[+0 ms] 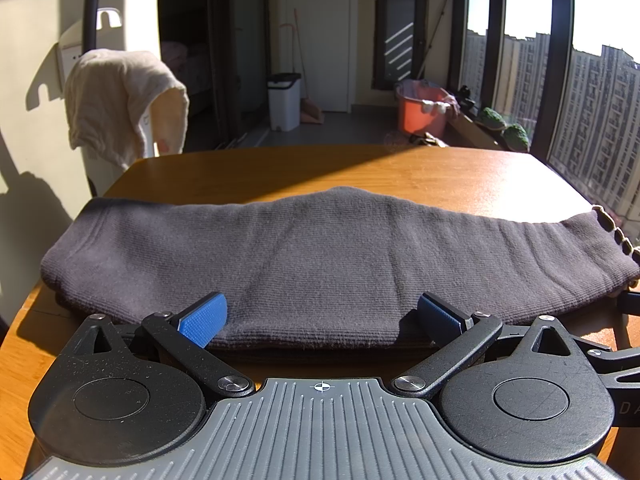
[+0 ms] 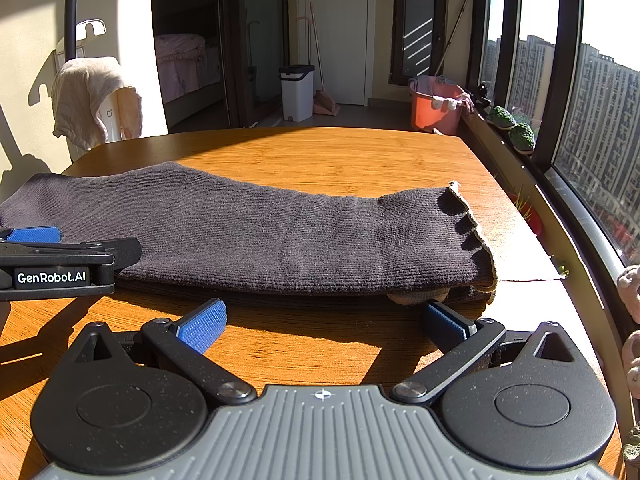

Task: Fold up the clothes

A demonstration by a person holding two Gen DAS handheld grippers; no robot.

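A dark grey knitted garment (image 1: 320,256) lies folded in a long flat band across the wooden table (image 1: 360,168). Its scalloped beige-trimmed edge (image 2: 476,236) is at the right end. My left gripper (image 1: 320,320) is open, its blue pads either side of the garment's near fold edge, holding nothing. In the right wrist view the garment (image 2: 256,232) lies just beyond my right gripper (image 2: 324,324), which is open over bare table short of the near edge. The left gripper (image 2: 56,260) shows there from the side at the garment's left part.
A cream towel (image 1: 120,100) hangs over a white appliance beyond the table's far left corner. On the floor behind stand a white bin (image 1: 284,100) and an orange tub (image 1: 424,112). A window (image 2: 592,120) and sill with small plants run along the right.
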